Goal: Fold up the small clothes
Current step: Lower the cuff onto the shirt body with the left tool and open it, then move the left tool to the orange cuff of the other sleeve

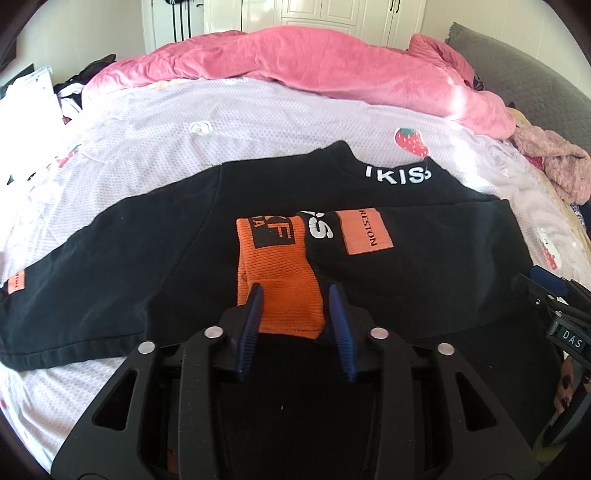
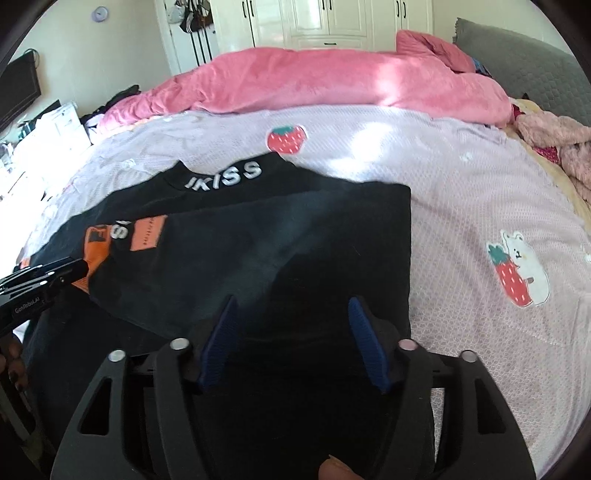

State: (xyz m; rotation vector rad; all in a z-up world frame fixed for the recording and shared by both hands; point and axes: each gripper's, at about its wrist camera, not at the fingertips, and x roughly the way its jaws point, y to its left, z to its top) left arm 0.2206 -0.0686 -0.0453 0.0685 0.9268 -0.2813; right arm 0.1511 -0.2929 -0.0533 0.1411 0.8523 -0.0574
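A small black top (image 1: 177, 236) with white "IKISS" lettering on the collar lies on the bed; it also shows in the right wrist view (image 2: 280, 236). Its right sleeve is folded across the body, ending in an orange cuff (image 1: 280, 273). My left gripper (image 1: 295, 291) is open, its blue fingers either side of the orange cuff. It shows at the left edge of the right wrist view (image 2: 55, 275). My right gripper (image 2: 291, 306) is open wide over the folded right part of the top, holding nothing. It shows at the right edge of the left wrist view (image 1: 561, 299).
The bed has a lilac sheet (image 2: 461, 206) with strawberry and bear prints. A pink duvet (image 2: 332, 85) is bunched along the far side. Pink clothes (image 2: 554, 140) lie at the far right. A grey headboard (image 2: 517, 48) and white wardrobes (image 2: 321, 22) stand behind.
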